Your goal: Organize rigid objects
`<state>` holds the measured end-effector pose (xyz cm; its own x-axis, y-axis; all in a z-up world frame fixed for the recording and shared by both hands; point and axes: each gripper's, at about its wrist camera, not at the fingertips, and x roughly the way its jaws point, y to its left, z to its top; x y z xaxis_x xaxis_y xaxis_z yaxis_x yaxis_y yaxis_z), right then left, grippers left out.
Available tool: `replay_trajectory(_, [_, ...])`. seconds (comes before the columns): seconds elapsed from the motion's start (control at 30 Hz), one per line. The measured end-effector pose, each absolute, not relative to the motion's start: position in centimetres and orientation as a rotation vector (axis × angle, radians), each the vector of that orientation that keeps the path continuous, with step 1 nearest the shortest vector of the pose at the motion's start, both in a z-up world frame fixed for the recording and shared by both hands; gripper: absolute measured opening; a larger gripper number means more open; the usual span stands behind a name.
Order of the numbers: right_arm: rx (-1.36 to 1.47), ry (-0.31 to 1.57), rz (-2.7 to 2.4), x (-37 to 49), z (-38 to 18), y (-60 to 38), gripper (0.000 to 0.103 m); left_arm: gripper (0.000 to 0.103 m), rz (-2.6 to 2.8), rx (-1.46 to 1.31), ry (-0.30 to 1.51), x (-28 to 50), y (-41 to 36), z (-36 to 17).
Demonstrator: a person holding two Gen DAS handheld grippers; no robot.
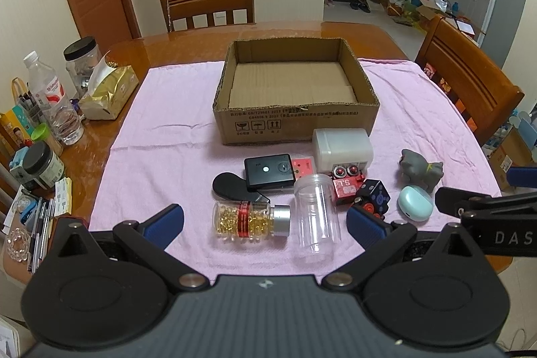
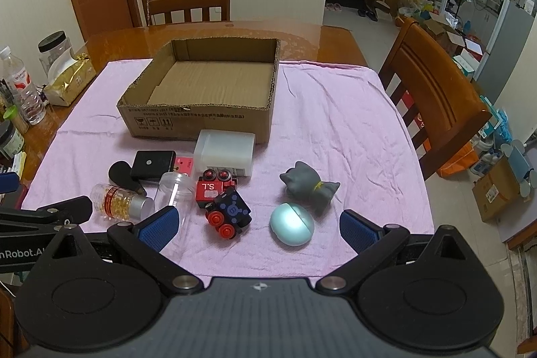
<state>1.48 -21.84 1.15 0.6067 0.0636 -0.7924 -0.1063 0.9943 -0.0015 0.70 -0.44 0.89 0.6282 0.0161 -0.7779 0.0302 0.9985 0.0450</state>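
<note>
An open cardboard box point(image 1: 295, 119) point(image 2: 201, 119) stands on the pink cloth point(image 1: 161, 123), nothing in it. In front of it lie a white plastic container point(image 1: 342, 148) point(image 2: 226, 153), a black device point(image 1: 268, 171) point(image 2: 152, 165), a capsule bottle point(image 1: 251, 218) point(image 2: 120, 202), a clear jar point(image 1: 315, 213) point(image 2: 173, 190), a red and black toy train point(image 1: 355, 190) point(image 2: 223, 203), a grey toy cat point(image 1: 421, 170) point(image 2: 308, 185) and a teal oval case point(image 1: 414, 202) point(image 2: 292, 223). My left gripper point(image 1: 265, 223) is open, near the bottle and jar. My right gripper point(image 2: 258, 227) is open, near the train and teal case.
Bottles, jars, a gold tissue pack point(image 1: 110, 93) and pens crowd the table's left edge. Wooden chairs stand at the far side point(image 1: 208, 2) and the right side point(image 2: 433, 96). A black spoon-shaped object point(image 1: 231, 187) lies beside the black device.
</note>
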Motion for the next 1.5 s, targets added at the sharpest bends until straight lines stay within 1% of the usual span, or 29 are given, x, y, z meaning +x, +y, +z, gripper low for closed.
replay_trajectory(0.37, [-0.071,0.872,0.132,1.5,0.9,-21.5,0.103,0.102,-0.045,0.067,0.866,0.8,0.0,-0.2])
replay_trajectory(0.8, [-0.109,0.805,0.208,1.5,-1.4,-21.1,0.103,0.102,-0.114,0.073,0.838,1.3,0.4,-3.3])
replay_trajectory(1.2, [-0.101,0.835,0.242,2.1,-5.7,-22.1,0.103,0.102,-0.06,0.047,0.826,3.4,2.1,-8.4])
replay_trajectory(1.5, [-0.076,0.902,0.227,3.3,-8.4,-22.6,0.103,0.102,-0.056,0.025,0.896,5.6,2.4,-11.8])
